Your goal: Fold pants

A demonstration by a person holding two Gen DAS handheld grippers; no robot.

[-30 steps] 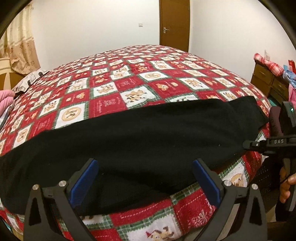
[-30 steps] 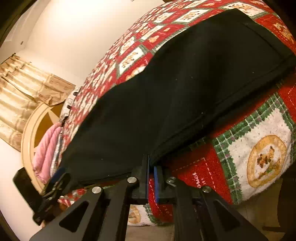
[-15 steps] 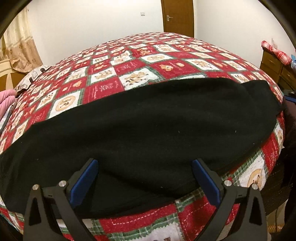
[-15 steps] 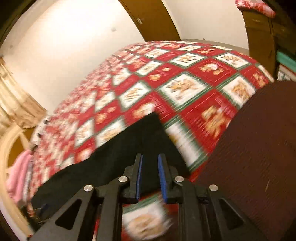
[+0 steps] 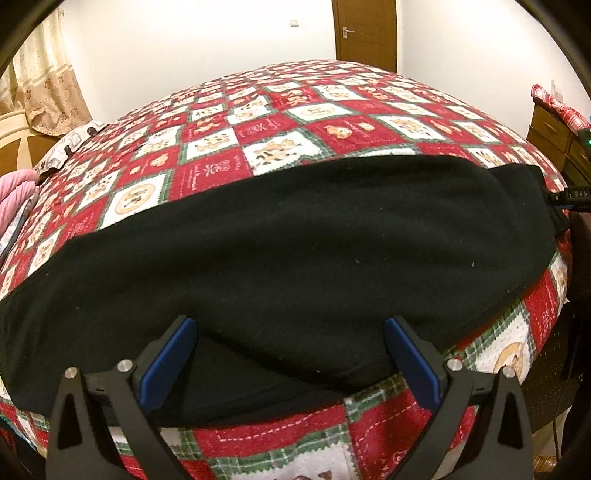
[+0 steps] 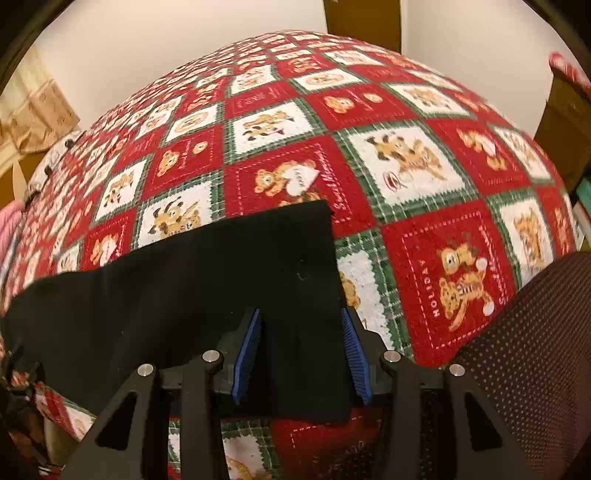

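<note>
Black pants [image 5: 295,251] lie stretched left to right along the near edge of a bed covered by a red, white and green teddy-bear quilt [image 5: 280,122]. My left gripper [image 5: 290,334] is open, its blue pads above the near edge of the pants around mid-length. My right gripper [image 6: 301,325] is open over the right end of the pants [image 6: 207,288], one pad on each side of the cloth's near right part. The right gripper's body shows at the far right of the left wrist view [image 5: 574,194].
A brown door [image 5: 364,31] stands in the far wall. A wooden dresser [image 5: 554,136] with plaid cloth on top is at the right. Pink fabric [image 5: 14,192] and a curtain [image 5: 40,81] are at the left. A dark dotted surface [image 6: 524,343] fills the right wrist view's lower right.
My right gripper was shut at the pants' near edge, swung right along the bed, and now stands open over the right end. My left gripper stayed open and moved slightly forward.
</note>
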